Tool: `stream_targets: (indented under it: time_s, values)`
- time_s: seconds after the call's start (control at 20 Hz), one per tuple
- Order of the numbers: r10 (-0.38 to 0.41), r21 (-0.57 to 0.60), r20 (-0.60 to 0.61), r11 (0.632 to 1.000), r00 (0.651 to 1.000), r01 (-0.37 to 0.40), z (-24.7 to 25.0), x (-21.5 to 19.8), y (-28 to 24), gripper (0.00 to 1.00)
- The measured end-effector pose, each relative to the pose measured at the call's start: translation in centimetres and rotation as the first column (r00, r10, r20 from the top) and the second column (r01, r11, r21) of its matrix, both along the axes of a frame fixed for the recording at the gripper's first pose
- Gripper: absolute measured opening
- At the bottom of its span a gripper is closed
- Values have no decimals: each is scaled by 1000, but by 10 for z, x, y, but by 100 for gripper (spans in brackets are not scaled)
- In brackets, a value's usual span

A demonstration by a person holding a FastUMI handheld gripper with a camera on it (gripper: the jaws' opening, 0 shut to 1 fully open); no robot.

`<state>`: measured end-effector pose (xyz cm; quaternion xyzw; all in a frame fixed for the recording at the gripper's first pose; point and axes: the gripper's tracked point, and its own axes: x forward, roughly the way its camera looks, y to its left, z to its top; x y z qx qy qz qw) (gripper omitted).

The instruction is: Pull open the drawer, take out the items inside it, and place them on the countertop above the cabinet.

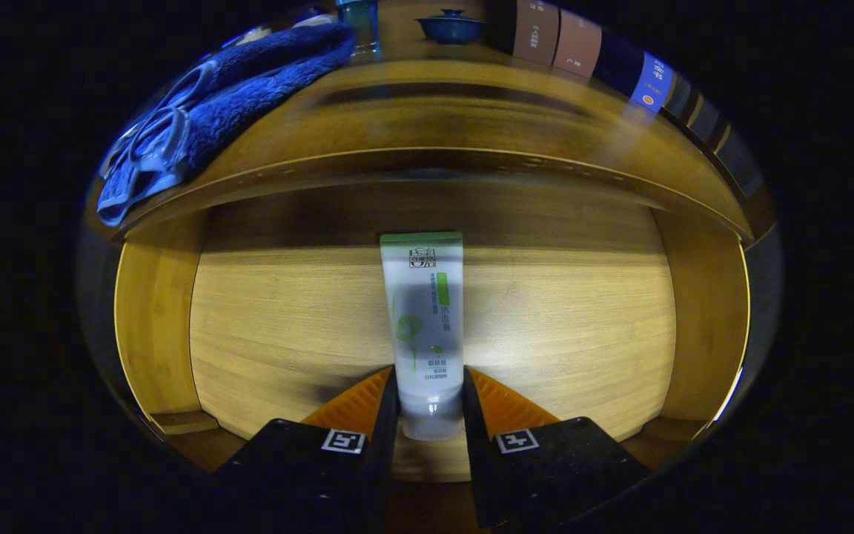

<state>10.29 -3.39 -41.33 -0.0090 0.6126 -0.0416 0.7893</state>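
A white tube with a green end (425, 326) lies lengthwise on the floor of the open wooden drawer (271, 326). Its cap end sits between my two fingers, and my gripper (429, 404) is shut on it, one finger pressing each side. The tube's green crimped end points away from me toward the drawer's back wall. Above the drawer runs the wooden countertop (457, 104).
On the countertop to the left lies a blue towel (249, 89) with a pair of scissors (149, 141) on it. Farther back stand a bottle (359, 26), a small lidded blue bowl (451, 26) and a row of books (583, 48). Drawer side walls flank the tube.
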Motion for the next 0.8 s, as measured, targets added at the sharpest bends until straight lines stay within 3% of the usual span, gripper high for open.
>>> stream_targets:
  time_s: [0.05, 0.25, 0.6, 0.8]
  values:
    - [0, 7, 7, 1000, 1000, 0, 6, 2, 0, 42]
    - [-4, 50, 60, 999, 998, 1, 17, -7, 4, 42]
    - [-1, 129, 203, 991, 979, -26, 85, -52, 17, 42]
    - [-35, 144, 342, 989, 939, -16, 138, -30, 12, 42]
